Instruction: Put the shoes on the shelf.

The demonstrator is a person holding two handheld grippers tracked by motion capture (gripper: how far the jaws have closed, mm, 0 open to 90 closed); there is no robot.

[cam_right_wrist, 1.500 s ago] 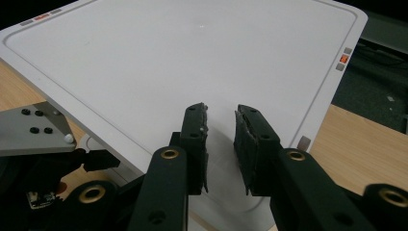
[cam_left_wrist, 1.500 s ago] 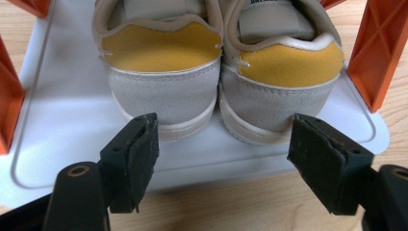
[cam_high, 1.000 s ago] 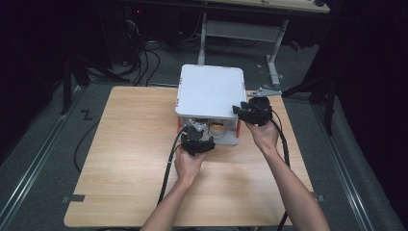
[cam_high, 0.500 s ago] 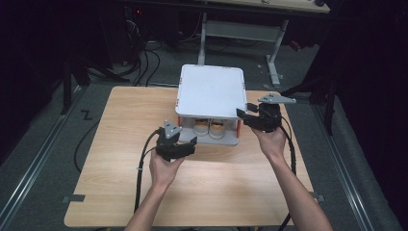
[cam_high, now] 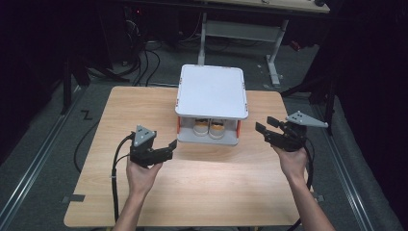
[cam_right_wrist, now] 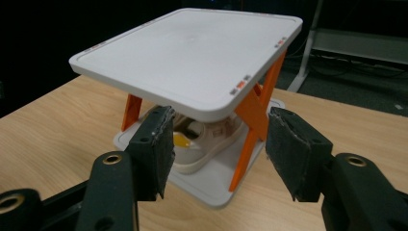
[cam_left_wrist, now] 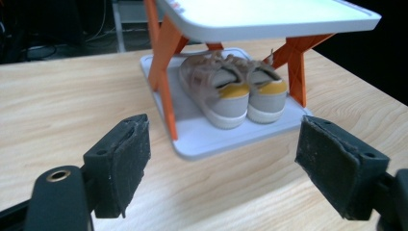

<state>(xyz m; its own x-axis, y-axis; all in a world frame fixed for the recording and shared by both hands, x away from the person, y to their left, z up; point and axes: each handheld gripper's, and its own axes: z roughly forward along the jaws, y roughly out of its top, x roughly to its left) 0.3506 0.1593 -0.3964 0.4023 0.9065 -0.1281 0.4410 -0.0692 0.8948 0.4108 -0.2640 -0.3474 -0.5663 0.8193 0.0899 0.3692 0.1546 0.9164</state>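
- A pair of grey-and-yellow sneakers [cam_left_wrist: 234,92] sits on the lower tray of a white two-tier rack with orange legs [cam_high: 211,91], mid wooden table [cam_high: 120,110].
- Left gripper [cam_high: 166,149], jaws spread, empty, hovers beside the rack.
- Right gripper [cam_high: 263,126], jaws likewise apart, flanks the opposite side.

high view – above, looking forward-down on table [cam_high: 202,192] | gripper views – low, close, from opposite sides | shared – shoe rack [cam_high: 210,91]
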